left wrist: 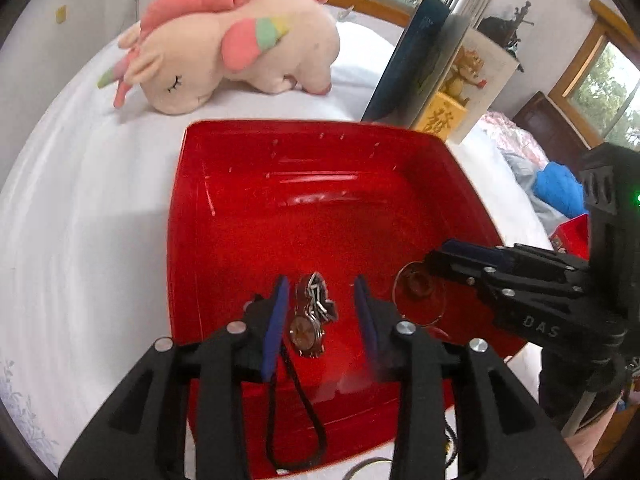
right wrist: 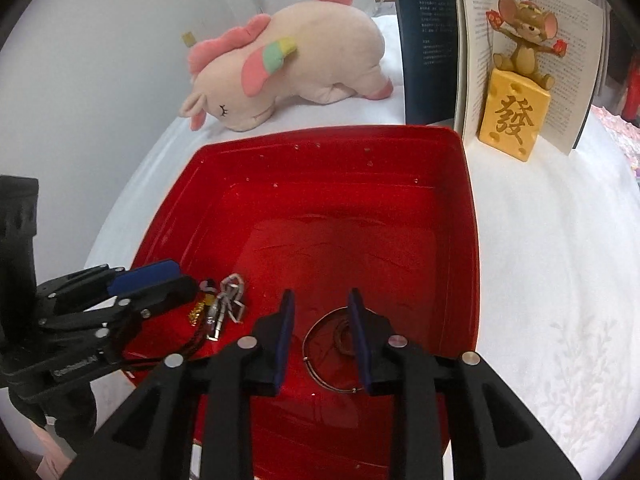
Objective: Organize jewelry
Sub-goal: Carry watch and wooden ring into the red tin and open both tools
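Note:
A red plastic tray (left wrist: 224,208) lies on the white bed. In the left wrist view my left gripper (left wrist: 322,306) is open over a silver wristwatch (left wrist: 307,332) with its bunched metal band and a black cord (left wrist: 304,408), lying in the tray's near part. My right gripper (left wrist: 434,258) reaches in from the right over a thin silver bangle (left wrist: 420,318) with a small brown ring inside. In the right wrist view my right gripper (right wrist: 322,312) is open above that bangle (right wrist: 320,376); the left gripper (right wrist: 176,280) sits by the watch and chain pile (right wrist: 224,304).
A pink unicorn plush (left wrist: 236,48) lies behind the tray (right wrist: 472,216). An open book (right wrist: 448,40) stands at the back right with a mouse-on-cheese figurine (right wrist: 516,120) in front. A wall runs along the left. Blue cloth (left wrist: 560,188) lies far right.

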